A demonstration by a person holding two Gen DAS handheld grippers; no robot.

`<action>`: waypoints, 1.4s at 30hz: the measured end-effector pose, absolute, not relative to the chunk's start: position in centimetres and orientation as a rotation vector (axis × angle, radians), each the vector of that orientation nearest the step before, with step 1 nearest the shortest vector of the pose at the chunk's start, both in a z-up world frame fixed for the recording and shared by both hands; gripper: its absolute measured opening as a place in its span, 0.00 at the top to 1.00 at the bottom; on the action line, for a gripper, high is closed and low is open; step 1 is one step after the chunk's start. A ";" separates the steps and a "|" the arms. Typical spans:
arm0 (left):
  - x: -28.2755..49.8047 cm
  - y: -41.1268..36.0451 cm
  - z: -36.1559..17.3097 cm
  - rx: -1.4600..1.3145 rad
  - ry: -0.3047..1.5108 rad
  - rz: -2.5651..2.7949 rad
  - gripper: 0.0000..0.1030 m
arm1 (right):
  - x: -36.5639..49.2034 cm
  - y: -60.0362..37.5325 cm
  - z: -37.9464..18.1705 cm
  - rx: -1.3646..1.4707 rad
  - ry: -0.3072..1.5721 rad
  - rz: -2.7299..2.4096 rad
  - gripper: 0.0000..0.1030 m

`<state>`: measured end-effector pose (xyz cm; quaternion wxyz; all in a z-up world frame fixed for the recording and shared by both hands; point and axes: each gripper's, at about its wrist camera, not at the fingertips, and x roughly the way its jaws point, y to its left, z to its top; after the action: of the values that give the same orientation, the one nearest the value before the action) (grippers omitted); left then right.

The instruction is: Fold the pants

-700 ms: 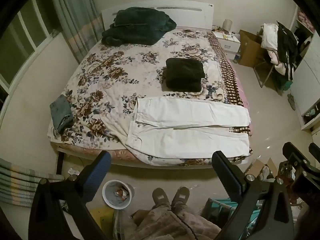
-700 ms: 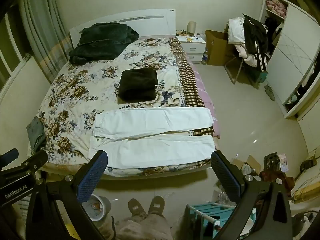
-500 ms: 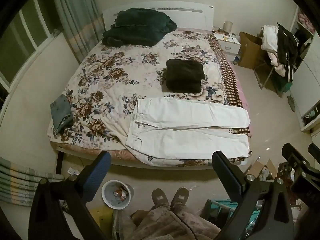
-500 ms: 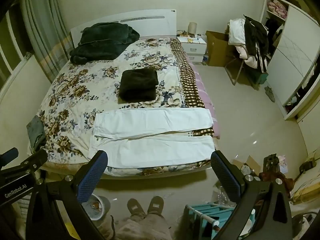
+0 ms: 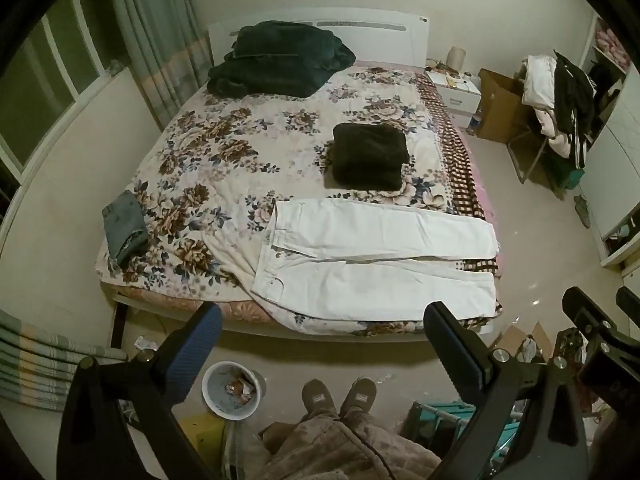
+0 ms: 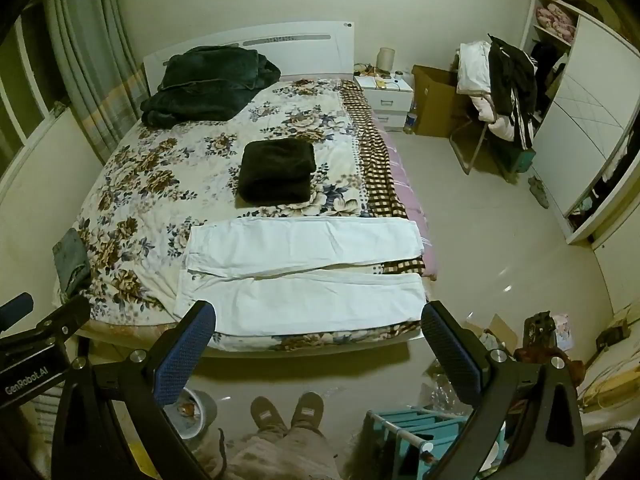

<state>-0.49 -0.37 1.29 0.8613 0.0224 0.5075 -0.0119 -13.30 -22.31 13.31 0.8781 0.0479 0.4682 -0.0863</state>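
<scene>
White pants point(image 5: 372, 260) point(image 6: 304, 276) lie flat across the foot of the bed point(image 5: 224, 160), waist to the left and both legs stretched to the right, side by side. My left gripper point(image 5: 322, 320) hovers high above the floor in front of the bed edge, open, nothing between its fingers. My right gripper point(image 6: 318, 318) hangs likewise in front of the bed, open and empty, its view centred on the near pant leg. Both are well apart from the pants.
On the floral quilt sit a folded dark garment point(image 5: 370, 158), a dark green heap point(image 5: 280, 60) by the headboard and a folded grey item point(image 5: 124, 226) at the left edge. A bin point(image 5: 231, 390), a person's slippered feet point(image 5: 338, 394), a teal rack point(image 6: 412, 428) and floor clutter stand below.
Both views have shifted only slightly; the bed sits a touch lower in the left wrist view. The pants have not moved and both grippers stay open.
</scene>
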 end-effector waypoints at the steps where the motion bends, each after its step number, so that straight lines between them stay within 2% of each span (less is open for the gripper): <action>1: -0.5 -0.4 1.4 0.046 1.063 -0.024 0.00 | -13.3 -22.3 13.3 0.102 0.977 -0.179 0.00; 42: -1.1 -0.8 3.1 0.036 1.033 -0.025 0.00 | -13.6 -21.5 16.0 0.102 0.954 -0.163 0.00</action>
<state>-1.10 -0.78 3.12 0.8692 0.0171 0.4940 -0.0121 -13.62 -21.50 15.96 0.8840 0.0488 0.4582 -0.0785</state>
